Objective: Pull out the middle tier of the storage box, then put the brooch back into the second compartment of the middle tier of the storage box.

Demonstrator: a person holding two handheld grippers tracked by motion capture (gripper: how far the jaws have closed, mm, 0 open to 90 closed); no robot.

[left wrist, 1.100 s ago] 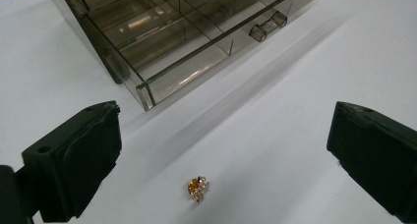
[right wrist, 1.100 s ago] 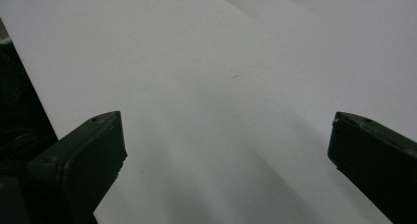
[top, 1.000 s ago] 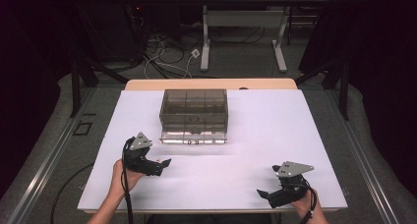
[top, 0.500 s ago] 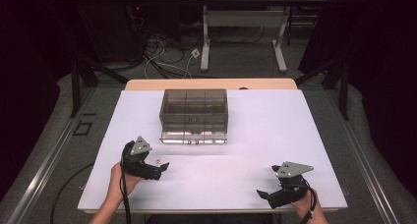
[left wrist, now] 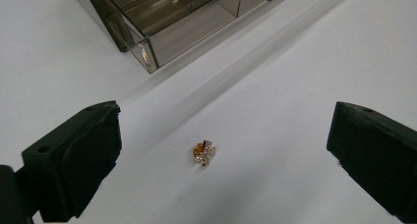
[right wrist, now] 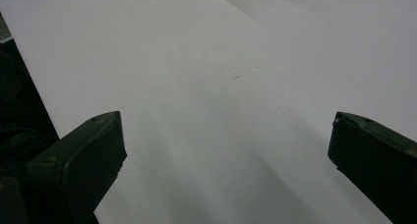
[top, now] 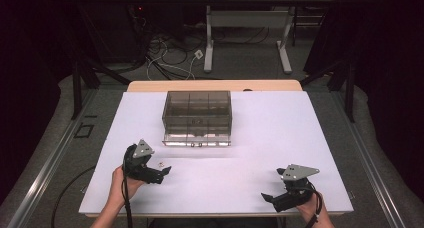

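Nearest the person's edge of the bench, the right claw rests low at the front right corner. Its jaws stand wide apart, released, with only bare white surface between them in the right gripper view.

The left claw sits at the front left, held in the person's left hand. Its jaws are likewise spread, released, and hold nothing. In the left gripper view, a small amber-and-metal trinket lies on the white surface between the two jaws, touching neither.

Farther back, near the bench centre, stands a smoky transparent organiser box with internal compartments. It is apart from the trinket and from both claws.
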